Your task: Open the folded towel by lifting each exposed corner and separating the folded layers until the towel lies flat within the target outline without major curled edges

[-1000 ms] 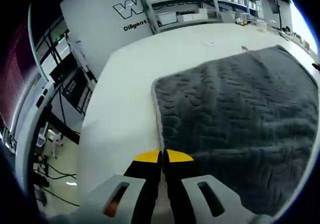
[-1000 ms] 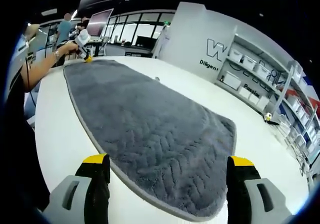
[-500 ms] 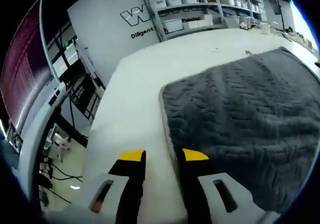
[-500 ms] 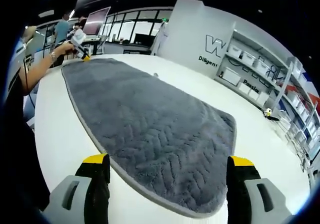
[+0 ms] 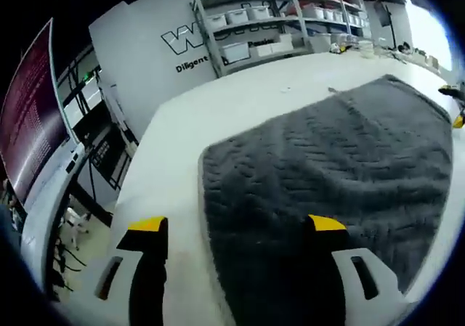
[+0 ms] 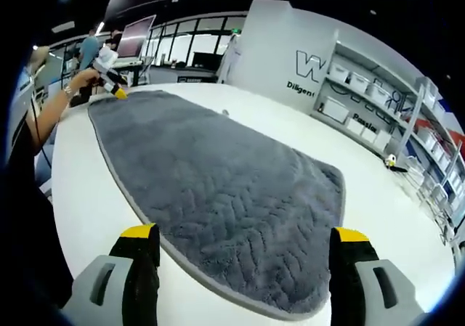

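Towel [image 6: 218,195] flat on table [image 6: 80,195], both grippers agape

A white table [image 6: 87,195] carries everything. A grey towel [image 6: 225,195] lies spread flat on it, with bare tabletop around it.

Both grippers: grey bodies, black fingers [image 6: 142,268] with yellow tips, slotted housings.

Both claws [image 5: 238,228] [image 6: 245,235] wide apart.
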Demonstrator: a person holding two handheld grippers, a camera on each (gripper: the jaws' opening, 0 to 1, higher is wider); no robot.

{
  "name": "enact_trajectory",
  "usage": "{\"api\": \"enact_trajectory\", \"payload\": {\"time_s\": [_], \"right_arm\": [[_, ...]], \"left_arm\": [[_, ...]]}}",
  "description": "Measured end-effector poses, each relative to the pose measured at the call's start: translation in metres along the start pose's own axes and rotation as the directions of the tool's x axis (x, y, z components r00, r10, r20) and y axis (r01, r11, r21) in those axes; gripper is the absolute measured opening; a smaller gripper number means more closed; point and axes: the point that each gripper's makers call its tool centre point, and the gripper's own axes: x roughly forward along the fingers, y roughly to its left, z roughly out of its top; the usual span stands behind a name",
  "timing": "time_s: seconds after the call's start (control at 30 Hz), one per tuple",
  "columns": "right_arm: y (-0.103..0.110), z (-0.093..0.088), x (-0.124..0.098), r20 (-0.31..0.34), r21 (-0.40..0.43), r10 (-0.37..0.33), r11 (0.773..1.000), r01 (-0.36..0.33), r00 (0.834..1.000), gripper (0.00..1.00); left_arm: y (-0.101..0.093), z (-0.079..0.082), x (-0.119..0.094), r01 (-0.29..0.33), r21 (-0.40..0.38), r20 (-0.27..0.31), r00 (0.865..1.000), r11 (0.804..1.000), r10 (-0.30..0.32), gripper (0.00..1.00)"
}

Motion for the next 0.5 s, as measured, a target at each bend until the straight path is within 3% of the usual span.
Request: {"api": "enact_trajectory", "payload": {"time_s": [0.1,0.2,0.3,0.5], "right_arm": [[0.001,-0.003,0.000,-0.019,-0.008,-0.004,1.000,0.004,1.000,0.99],[0.002,-0.002,0.000,-0.022,-0.007,-0.006,1.000,0.006,1.000,0.99],[0.002,0.001,-0.002,-0.008,-0.003,-0.007,1.000,0.007,1.000,0.99],[0.001,0.002,-0.001,-0.012,0.004,-0.015,1.000,0.015,1.000,0.99]], "left_arm": [[-0.019,0.007,-0.005,0.074,-0.075,0.049,0.996,0.994,-0.070,0.92],[-0.029,0.007,-0.010,0.104,-0.080,0.057,0.993,0.991,-0.099,0.99],[-0.042,0.009,-0.014,0.138,-0.045,0.082,0.988,0.989,-0.134,0.99],[-0.064,0.017,-0.029,0.201,-0.064,0.145,0.971,0.977,-0.190,0.99]]}}
